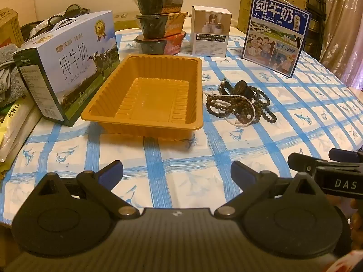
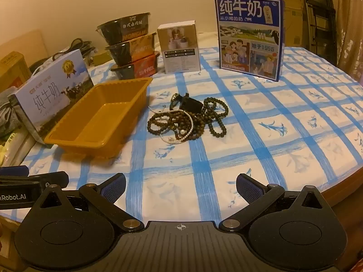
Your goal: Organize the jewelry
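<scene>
A: Left gripper [image 1: 177, 170]?

B: Jaws spread wide, nothing between them, tilted down over the checked tablecloth [image 1: 158, 165]. Blue pads [image 1: 109, 174] both bare.

A: Right gripper [image 2: 180, 184]?

B: Same. Wide apart, holding nothing, hovering over the cloth near the table's front edge. In the left wrist view it pokes in at 3 o'clock; in the right wrist view the left one pokes in at 9 o'clock.

A: Jewelry?

B: One tangled jewelry pile [image 2: 188, 119] on the cloth, mid-table. Dark bead strands [image 1: 229, 107], a thin pearl strand [image 2: 189, 128] looped across them, a watch [image 1: 223, 86] at the pile's 12 o'clock end, plus a dark blocky piece I can't identify. From the right gripper the pile sits at 12 o'clock, well apart from the fingers.

A: Tray?

B: Orange plastic tray [image 1: 145, 97], ribbed walls, nothing inside. Just beside the pile, at its 9 o'clock. No contact between them. From the left gripper the tray is about 12 o'clock, the pile about 1 o'clock.

A: Clutter?

B: Milk carton [image 1: 68, 63] lying at the tray's 9 o'clock, close against it. Stack of three black food bowls [image 1: 161, 20] at the tray's 12 o'clock. Small white box [image 1: 211, 31] at the pile's 12 o'clock, further back. Upright blue milk box [image 1: 275, 34] at the pile's 1 o'clock, well apart.

A: Person?

B: Only a bit of hand at the left view's right edge, blurry.
</scene>
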`<state>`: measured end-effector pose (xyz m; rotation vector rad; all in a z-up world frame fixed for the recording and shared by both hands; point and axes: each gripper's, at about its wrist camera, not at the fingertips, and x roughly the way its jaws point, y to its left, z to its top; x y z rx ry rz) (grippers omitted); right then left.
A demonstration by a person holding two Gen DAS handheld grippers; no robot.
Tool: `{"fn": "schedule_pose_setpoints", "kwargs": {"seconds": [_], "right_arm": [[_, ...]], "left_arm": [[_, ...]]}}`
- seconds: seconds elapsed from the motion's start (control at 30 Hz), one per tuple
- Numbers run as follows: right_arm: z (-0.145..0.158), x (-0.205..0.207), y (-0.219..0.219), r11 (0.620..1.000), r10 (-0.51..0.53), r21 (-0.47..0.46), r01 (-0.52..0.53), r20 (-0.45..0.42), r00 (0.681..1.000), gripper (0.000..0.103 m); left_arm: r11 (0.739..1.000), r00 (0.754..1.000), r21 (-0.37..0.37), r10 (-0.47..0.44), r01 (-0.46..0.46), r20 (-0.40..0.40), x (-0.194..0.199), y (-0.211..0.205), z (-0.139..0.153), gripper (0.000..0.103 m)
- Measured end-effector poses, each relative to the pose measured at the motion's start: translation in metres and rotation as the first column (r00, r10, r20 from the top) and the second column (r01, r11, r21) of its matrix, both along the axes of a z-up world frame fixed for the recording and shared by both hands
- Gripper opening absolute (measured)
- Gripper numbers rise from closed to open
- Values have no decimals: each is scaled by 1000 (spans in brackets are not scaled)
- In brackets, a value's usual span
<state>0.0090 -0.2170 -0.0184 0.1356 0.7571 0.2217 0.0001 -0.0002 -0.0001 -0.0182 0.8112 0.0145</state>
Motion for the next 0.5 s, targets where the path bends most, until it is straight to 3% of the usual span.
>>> {"fn": "schedule_pose_setpoints", "kwargs": {"seconds": [0.5], "right_arm": [[1,-1,1,1000,0,6,0,7,1000,103]], "left_arm": [[1000,1000,-9,-1,1,3,0,0,0,101]]}}
